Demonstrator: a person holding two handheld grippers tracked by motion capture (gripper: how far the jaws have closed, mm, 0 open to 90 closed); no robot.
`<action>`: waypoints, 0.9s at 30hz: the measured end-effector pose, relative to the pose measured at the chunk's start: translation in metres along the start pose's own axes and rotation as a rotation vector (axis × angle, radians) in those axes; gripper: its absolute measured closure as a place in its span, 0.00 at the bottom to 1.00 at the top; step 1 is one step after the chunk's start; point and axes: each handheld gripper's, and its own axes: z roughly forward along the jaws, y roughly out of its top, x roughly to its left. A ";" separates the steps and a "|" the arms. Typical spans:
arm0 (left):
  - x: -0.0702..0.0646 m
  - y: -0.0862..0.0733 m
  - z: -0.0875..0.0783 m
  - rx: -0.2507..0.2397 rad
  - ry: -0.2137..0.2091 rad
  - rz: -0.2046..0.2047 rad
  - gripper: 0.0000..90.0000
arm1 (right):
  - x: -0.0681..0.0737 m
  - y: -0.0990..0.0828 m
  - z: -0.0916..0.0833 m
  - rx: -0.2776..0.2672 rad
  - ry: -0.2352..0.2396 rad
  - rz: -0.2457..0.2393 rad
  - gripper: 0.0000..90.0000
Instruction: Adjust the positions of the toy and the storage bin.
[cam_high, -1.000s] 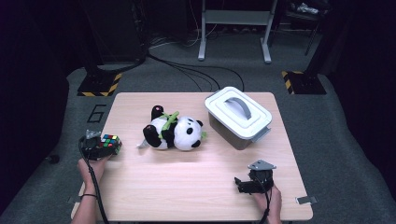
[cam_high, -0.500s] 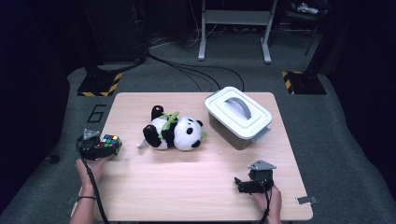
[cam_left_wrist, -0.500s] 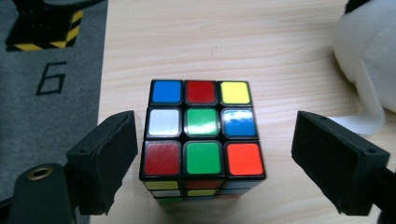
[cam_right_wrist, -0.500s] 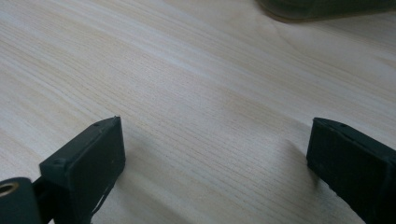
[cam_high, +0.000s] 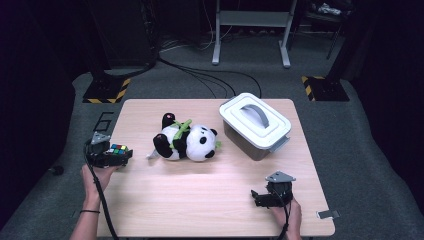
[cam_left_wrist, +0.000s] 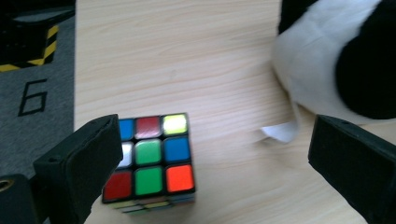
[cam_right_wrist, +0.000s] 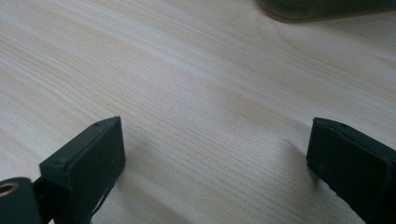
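Cube (cam_left_wrist: 149, 161) sits at table's (cam_high: 210, 200) nine o'clock edge, panda (cam_high: 187, 142) at its three o'clock. Left gripper (cam_high: 120, 156) jaws have just been opening, spread around cube, not pressing. Right gripper (cam_high: 257, 197) gapes, empty. Cube looks rigid, light, slick-faced; take opposite flat faces squarely.

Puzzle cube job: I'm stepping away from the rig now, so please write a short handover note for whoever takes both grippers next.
Left gripper: open; its jaws have just been opening. The puzzle cube sits on the table between the jaws, close by the left one, not gripped.
Right gripper: open, nothing between its jaws, near the table's right front.
Toy panda lies mid-table; the lidded white box stands behind it to the right, closed.
Done: cube set down at the table's left edge.
Left: seemingly the panda and the box, untouched.
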 end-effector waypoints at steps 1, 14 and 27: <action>-0.003 0.003 -0.001 0.002 -0.009 0.009 0.03 | 0.000 0.000 0.000 0.000 0.000 0.000 0.04; -0.041 0.040 -0.003 0.010 -0.089 0.093 0.00 | 0.000 0.000 0.000 0.000 0.000 -0.001 0.04; -0.069 0.063 0.005 0.016 -0.134 0.161 0.00 | 0.000 0.000 0.000 0.000 0.000 0.000 0.04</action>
